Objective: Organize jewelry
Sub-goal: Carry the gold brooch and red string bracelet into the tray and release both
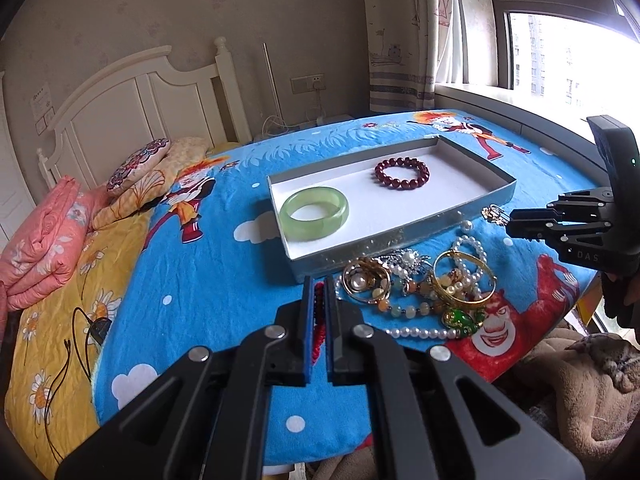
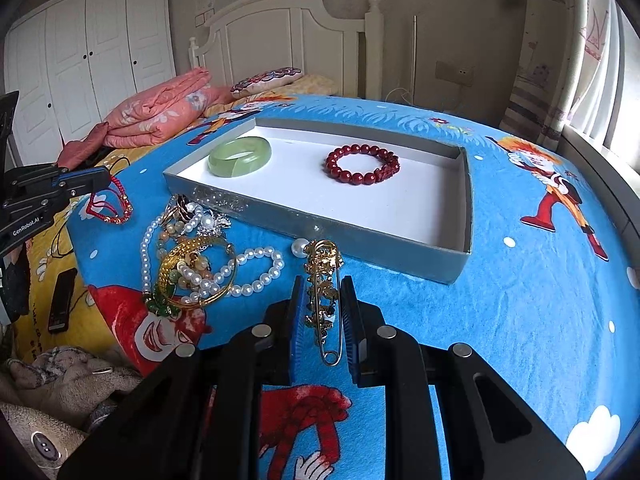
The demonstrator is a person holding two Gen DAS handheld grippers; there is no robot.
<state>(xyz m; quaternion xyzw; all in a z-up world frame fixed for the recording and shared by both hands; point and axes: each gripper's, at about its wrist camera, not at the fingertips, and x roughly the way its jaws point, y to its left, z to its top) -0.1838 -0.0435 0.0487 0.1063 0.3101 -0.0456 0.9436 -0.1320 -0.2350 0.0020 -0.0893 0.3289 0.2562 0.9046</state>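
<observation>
In the left wrist view, the left gripper (image 1: 319, 280) had its jaws nearly closed on a red cord bracelet (image 1: 318, 322) at the near edge of the bed (image 1: 224, 264). A green bangle (image 1: 314, 211) and a red bead bracelet (image 1: 402, 174) already lay in the tray (image 1: 404, 236), with the jewelry pile (image 1: 424, 284) just beside its near wall. Lifting the cord into the tray looked like the next move.

In the right wrist view, the right gripper (image 2: 322, 284) straddled a gold brooch pin (image 2: 326, 292), jaws parted and not yet pinching; they needed closing. A blue cartoon blanket (image 2: 500, 300) covered the bed, with a white headboard (image 2: 280, 36) and wardrobe (image 2: 88, 56) behind.
</observation>
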